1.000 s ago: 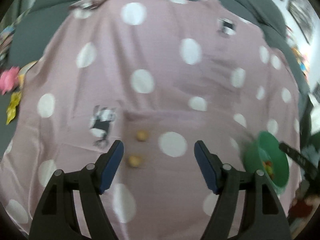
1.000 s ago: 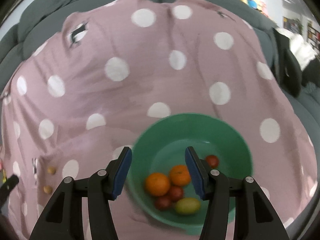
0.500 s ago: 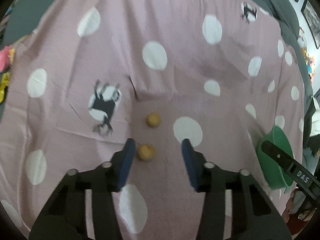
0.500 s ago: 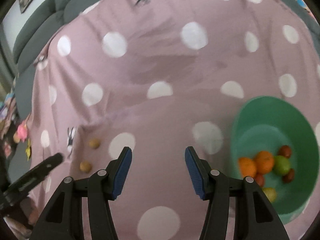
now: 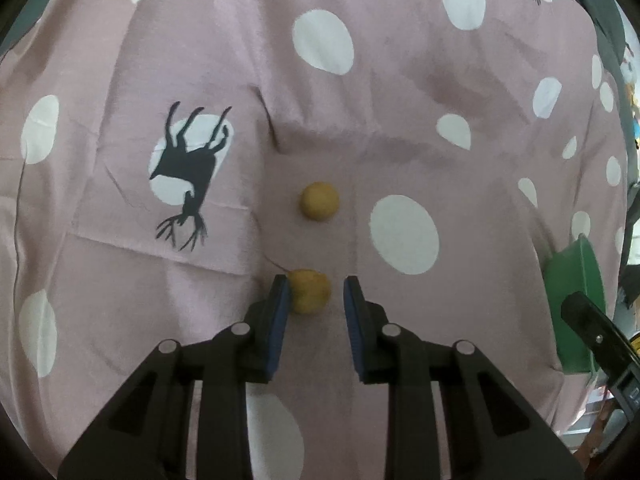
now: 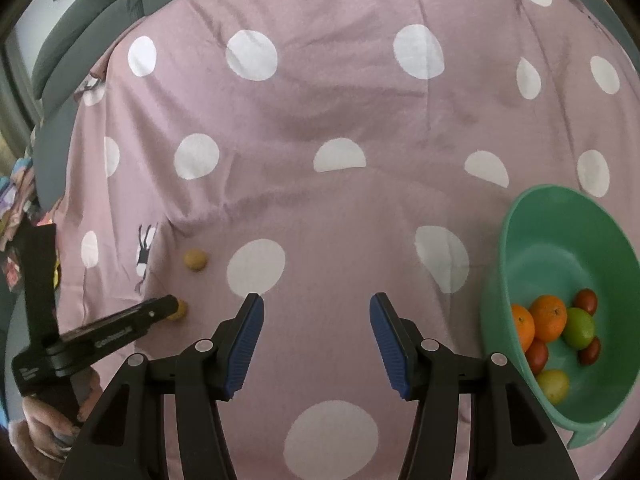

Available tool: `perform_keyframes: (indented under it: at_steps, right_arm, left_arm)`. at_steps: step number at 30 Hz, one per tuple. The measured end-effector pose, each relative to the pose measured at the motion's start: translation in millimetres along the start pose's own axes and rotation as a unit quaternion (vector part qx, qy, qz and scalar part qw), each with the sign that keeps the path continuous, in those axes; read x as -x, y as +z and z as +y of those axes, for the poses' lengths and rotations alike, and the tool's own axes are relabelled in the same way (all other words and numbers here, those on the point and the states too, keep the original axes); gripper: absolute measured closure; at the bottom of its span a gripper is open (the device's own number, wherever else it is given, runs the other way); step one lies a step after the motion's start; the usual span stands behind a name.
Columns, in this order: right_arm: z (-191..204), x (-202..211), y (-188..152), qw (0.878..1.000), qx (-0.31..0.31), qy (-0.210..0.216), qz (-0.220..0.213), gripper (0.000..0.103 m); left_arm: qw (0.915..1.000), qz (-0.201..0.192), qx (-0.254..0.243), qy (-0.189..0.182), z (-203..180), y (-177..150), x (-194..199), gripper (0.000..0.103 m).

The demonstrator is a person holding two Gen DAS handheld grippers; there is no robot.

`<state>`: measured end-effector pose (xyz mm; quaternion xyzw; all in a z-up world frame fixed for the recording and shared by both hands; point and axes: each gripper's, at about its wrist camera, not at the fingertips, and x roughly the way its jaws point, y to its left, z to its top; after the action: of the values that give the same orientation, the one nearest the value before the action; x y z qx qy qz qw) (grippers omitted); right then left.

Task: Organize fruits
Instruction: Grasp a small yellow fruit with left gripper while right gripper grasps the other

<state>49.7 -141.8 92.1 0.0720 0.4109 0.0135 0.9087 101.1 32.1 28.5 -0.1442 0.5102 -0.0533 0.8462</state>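
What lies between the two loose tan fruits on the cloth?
Only bare pink cloth. The left wrist view shows the far fruit and the near fruit, which sits at the left gripper, apart with nothing between them.

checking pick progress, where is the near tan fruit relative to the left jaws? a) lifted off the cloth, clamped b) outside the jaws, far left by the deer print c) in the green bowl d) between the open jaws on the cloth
d: the near tan fruit lies on the pink cloth between the open jaws of the left gripper, close to one jaw, with a gap to the other.
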Motion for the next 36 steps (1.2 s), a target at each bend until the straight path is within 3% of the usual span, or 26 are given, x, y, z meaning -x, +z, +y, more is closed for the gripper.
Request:
perform_keyframes:
  at_steps: [2, 11, 17, 21, 24, 25, 29, 32, 36]
  right_arm:
    - [0, 0, 0, 1.000, 0.001, -0.001, 0.001, 0.047]
    - [6, -7, -1, 1.000, 0.009, 0.004, 0.007, 0.047]
    - [30, -27, 4, 0.999, 0.018, 0.049, 0.013, 0.047]
    - [59, -58, 14, 0.995, 0.013, 0.098, 0.031, 0.047]
    - [79, -80, 22, 0.992, 0.015, 0.117, 0.041, 0.047]
    - [89, -88, 25, 0.992, 0.020, 0.118, 0.040, 0.047]
    - [108, -118, 28, 0.994, 0.020, 0.087, 0.063, 0.065]
    - [113, -126, 28, 0.996, 0.011, 0.080, 0.050, 0.065]
    - [117, -139, 28, 0.993, 0.012, 0.096, 0.073, 0.065]
  left_arm:
    - [0.9999, 0.013, 0.000, 0.003, -1, 0, -10, 0.078]
    - [1.0000, -0.002, 0.004, -0.001, -2, 2, -13, 0.077]
    - [0.9977, -0.057, 0.036, -0.011, 21, 12, 27, 0.076]
    - [0.9948, -0.084, 0.057, 0.011, 37, 14, 44, 0.076]
    - [0.9929, -0.099, 0.065, 0.006, 44, 16, 54, 0.076]
    - [0.9923, -0.104, 0.067, 0.005, 45, 16, 56, 0.076]
    - [0.9918, -0.104, 0.074, 0.007, 52, 11, 61, 0.076]
    - [0.9909, -0.106, 0.082, 0.006, 55, 11, 64, 0.076]
    - [0.9909, -0.108, 0.080, 0.004, 54, 9, 68, 0.076]
